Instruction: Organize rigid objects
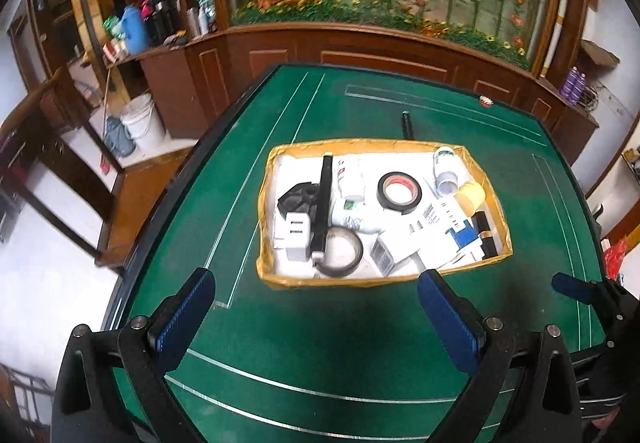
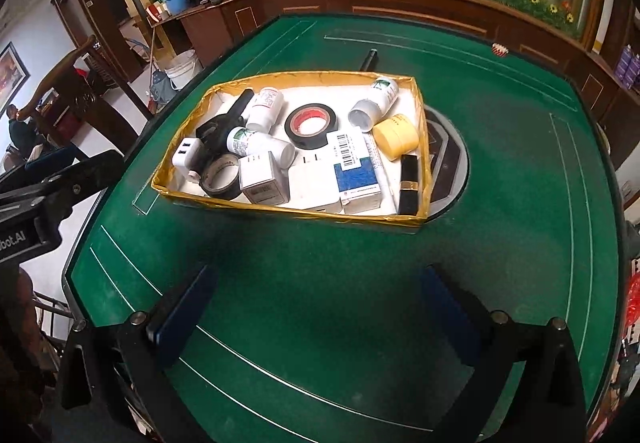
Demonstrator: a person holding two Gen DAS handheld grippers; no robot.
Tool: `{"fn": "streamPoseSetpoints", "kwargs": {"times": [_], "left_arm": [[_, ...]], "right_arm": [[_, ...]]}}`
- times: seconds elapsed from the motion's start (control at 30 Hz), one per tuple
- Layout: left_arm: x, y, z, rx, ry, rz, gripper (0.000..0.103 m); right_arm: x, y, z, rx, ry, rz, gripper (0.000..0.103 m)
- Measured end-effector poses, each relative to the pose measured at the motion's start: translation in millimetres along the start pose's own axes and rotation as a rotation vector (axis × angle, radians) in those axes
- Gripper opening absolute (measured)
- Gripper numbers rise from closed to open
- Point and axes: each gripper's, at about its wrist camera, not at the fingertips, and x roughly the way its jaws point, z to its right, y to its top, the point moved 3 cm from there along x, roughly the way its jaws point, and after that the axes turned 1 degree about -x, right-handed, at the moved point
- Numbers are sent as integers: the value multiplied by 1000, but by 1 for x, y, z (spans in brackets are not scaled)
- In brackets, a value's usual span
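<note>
- Two grippers, both jaws spread wide, nothing between them: left gripper, right gripper.
- Both hover over bare green table, short of the tray.
- Yellow-rimmed tray mid-table, packed: black tape roll, white bottles, yellow jar, blue-white box, white USB charger.
- Black cylinder lies on table just behind tray.

dim even light, soft shadows, fisheye-warped blurred edges

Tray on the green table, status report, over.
Both tongs, left and right, open, empty, short of the tray. Tray full: tape rolls, bottles, boxes. Black cylinder left outside behind it. Path unobstructed.
</note>
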Motion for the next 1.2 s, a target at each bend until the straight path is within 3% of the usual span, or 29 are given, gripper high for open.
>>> {"fn": "streamPoseSetpoints", "kwargs": {"times": [0.4,0.73,1.2], "left_arm": [[-12,-26,6,4,51,-19,102],[-32,-41,12,17,108,34,102],[-34,-66,29,-16,89,-18,102]], "right_arm": [[-18,1,1,-21,-18,34,103],[-37,4,2,-40,-33,82,103],[-54,0,2,-37,-31,125,103]]}}
